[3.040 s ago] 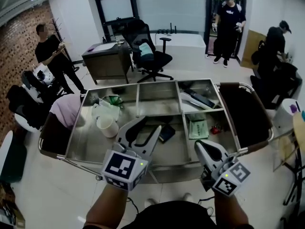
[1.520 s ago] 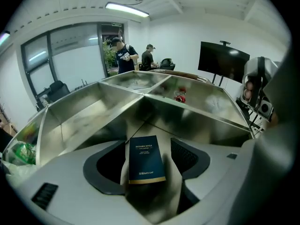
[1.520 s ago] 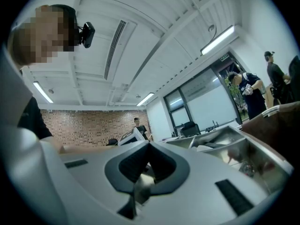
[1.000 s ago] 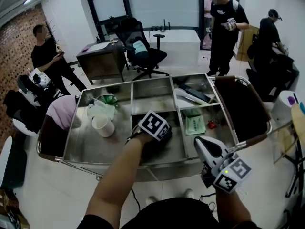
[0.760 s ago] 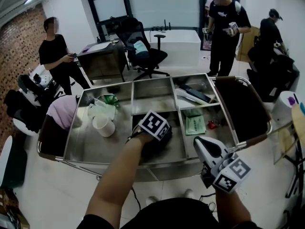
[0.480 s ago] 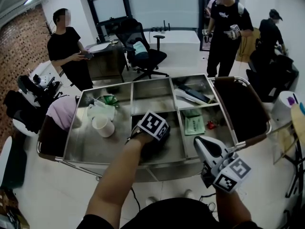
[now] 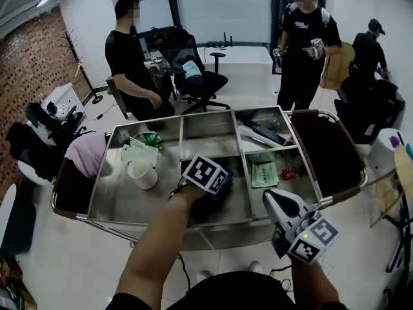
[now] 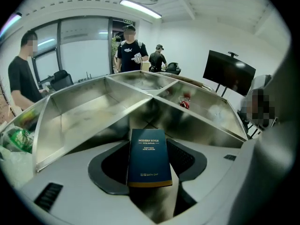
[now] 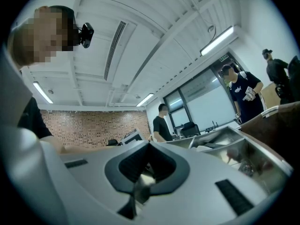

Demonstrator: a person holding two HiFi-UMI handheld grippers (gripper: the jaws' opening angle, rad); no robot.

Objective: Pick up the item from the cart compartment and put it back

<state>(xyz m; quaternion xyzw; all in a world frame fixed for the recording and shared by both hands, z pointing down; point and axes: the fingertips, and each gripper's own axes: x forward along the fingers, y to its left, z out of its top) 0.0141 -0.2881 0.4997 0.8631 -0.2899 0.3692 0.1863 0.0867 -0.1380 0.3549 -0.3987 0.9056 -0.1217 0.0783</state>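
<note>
The left gripper (image 8: 147, 144) points down into the front middle compartment (image 7: 235, 202) of the steel cart (image 7: 161, 228). Its jaws have just been closing and now clamp a slim dark blue bath cap box (image 8: 147, 165) by its two long sides, with the printed face up toward the camera. The pick-up half of the task looks to be in hand: the box seems to hang just clear of the compartment floor, though the gap under it cannot be made out. The right gripper (image 9: 149, 144) waits near the cart's front right corner, pointing level across it, with its jaws together and nothing between them. What comes next is probably a short lift and then a return into the same compartment, which calls for a straight descent and a release only once the box lies flat. The steel divider (image 8: 150, 100) ahead and the wall toward the green packet (image 7: 264, 172) hem the compartment in, and the front rim lies just below the wrist, so sideways room is modest. The compartment seems to hold nothing else. The white cup (image 7: 142, 173) sits well apart in the left section, and a person in black (image 7: 132, 63) stands at the far left corner, clear of the working arm
</note>
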